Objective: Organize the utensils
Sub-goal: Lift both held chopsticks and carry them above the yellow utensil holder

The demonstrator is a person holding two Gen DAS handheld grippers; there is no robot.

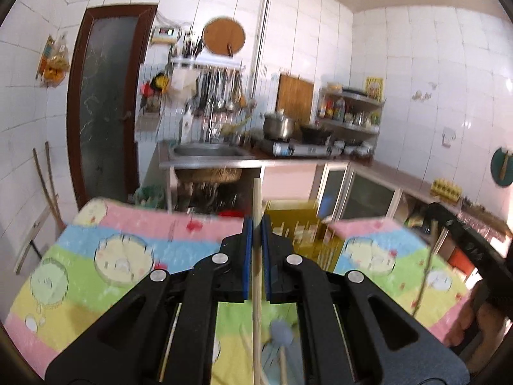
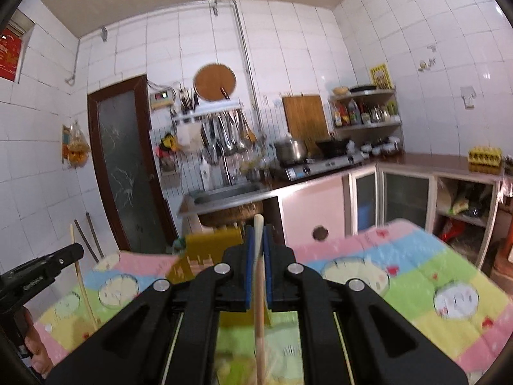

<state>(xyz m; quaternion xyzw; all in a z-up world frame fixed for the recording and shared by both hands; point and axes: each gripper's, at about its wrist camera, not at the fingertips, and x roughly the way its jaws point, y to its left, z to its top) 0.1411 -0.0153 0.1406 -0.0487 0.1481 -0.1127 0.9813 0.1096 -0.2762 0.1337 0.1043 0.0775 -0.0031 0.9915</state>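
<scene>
Pale wood first, left wrist view: thin light wooden chopstick (image 1: 256, 256) clamped upright between the blue-padded black fingers (image 1: 247, 256) of the left gripper (image 1: 256, 224), tip rising above them toward the kitchen counter, lower end running down out of frame. Beneath, a surface draped in a pastel striped cartoon-print cloth (image 1: 128, 256), with a grey round-headed utensil on a wooden handle (image 1: 281, 337) lying on it beside further pale sticks, blurred. Beyond the fingers, a yellow slotted plastic utensil holder (image 1: 298, 231) standing on the cloth. At far right, the right gripper (image 1: 431, 224) carrying a second thin wooden stick (image 1: 424, 276), with part of a hand (image 1: 471, 317) below it.

Right wrist view: second thin wooden stick (image 2: 258, 288) pinched upright between the closed blue-padded fingers (image 2: 268, 276) of the right gripper (image 2: 258, 240), pale tip showing above them. Yellow holder (image 2: 211, 247) just behind and left of the fingers on the striped cloth (image 2: 416, 272). At left edge, left gripper (image 2: 77, 252) with its chopstick (image 2: 81, 282) hanging slantwise across its tip; hand (image 2: 32, 346) partly visible. Background: steel sink (image 2: 224, 195), gas stove with pot (image 2: 291, 150).
</scene>
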